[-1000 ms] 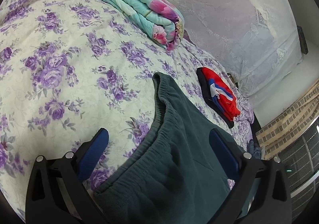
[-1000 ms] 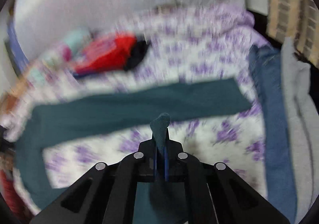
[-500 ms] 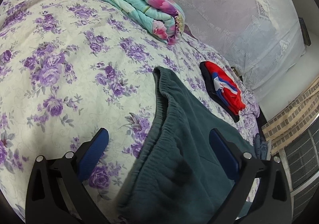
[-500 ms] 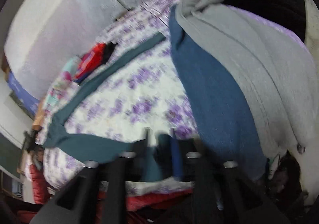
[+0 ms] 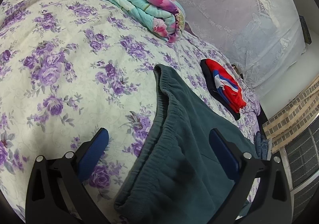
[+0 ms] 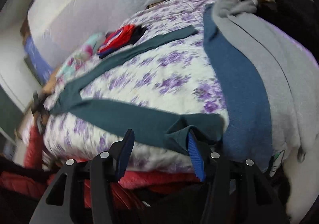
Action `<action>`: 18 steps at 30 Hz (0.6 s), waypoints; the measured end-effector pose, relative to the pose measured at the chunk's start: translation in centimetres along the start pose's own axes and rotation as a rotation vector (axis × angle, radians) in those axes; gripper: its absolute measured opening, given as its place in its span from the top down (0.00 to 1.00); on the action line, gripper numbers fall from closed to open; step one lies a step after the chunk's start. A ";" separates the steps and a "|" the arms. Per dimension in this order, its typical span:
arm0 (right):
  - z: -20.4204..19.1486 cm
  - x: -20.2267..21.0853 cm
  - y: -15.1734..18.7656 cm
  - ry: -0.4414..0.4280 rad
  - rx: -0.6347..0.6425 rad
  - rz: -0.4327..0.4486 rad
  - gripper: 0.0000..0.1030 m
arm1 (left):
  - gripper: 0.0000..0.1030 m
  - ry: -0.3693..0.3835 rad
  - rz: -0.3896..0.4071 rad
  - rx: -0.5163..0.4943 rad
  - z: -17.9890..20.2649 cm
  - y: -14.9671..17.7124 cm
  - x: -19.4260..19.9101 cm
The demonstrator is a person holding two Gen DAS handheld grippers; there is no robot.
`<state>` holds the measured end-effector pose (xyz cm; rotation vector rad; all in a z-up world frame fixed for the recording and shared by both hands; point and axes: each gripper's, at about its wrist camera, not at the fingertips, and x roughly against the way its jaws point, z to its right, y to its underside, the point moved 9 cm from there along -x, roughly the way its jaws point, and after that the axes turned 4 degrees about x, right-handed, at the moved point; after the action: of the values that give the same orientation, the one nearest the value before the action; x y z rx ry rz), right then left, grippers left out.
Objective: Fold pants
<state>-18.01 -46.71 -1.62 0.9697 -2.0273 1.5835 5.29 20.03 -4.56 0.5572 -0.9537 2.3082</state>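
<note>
Dark teal sweatpants (image 5: 179,140) lie on the floral bedspread (image 5: 59,64), waistband toward me in the left wrist view. My left gripper (image 5: 159,140) is open, hovering over the waistband with cloth between its blue pads but not clamped. In the right wrist view the pants (image 6: 139,112) spread in a V, both legs running across the bed. My right gripper (image 6: 159,140) is open just off the near leg's cuff (image 6: 179,132), which lies crumpled at the bed edge beside the right finger (image 6: 194,150).
A folded turquoise floral quilt (image 5: 135,3) lies at the far end. A folded red, blue and black garment (image 5: 223,86) sits beside the pants. A blue garment (image 6: 239,84) and a grey one (image 6: 279,76) drape over the bed's right side. A lace curtain (image 5: 239,15) hangs behind.
My right gripper was shut on the leg cuff a second ago; it swung toward the bed edge and has opened, leaving the cuff on the bed. The left gripper barely shifted.
</note>
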 end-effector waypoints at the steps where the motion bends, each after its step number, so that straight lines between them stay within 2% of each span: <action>1: -0.5 0.7 -0.6 0.013 0.014 0.039 0.47 | 0.05 -0.001 0.000 0.000 0.0 0.0 0.0; 3: -1.5 1.5 -1.8 0.017 0.037 0.098 0.47 | 0.05 -0.006 0.000 -0.004 -0.1 0.0 0.0; 5: -3.6 0.6 -3.2 -0.008 0.105 0.103 0.47 | 0.05 -0.010 0.000 -0.007 0.0 0.0 0.0; 9: -8.2 -4.0 -4.5 -0.082 0.218 0.032 0.47 | 0.05 -0.011 0.000 -0.009 0.0 0.0 0.0; 13: -12.5 -8.8 -5.4 -0.099 0.384 -0.037 0.47 | 0.05 -0.012 -0.001 -0.010 0.0 0.1 0.0; 18: -15.4 -13.0 -6.7 -0.150 0.485 -0.105 0.48 | 0.05 -0.009 -0.001 -0.009 0.0 0.1 -0.1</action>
<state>-6.02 -29.21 -1.38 1.3767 -1.6738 2.0433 5.32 19.95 -4.64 0.5650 -0.9675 2.3009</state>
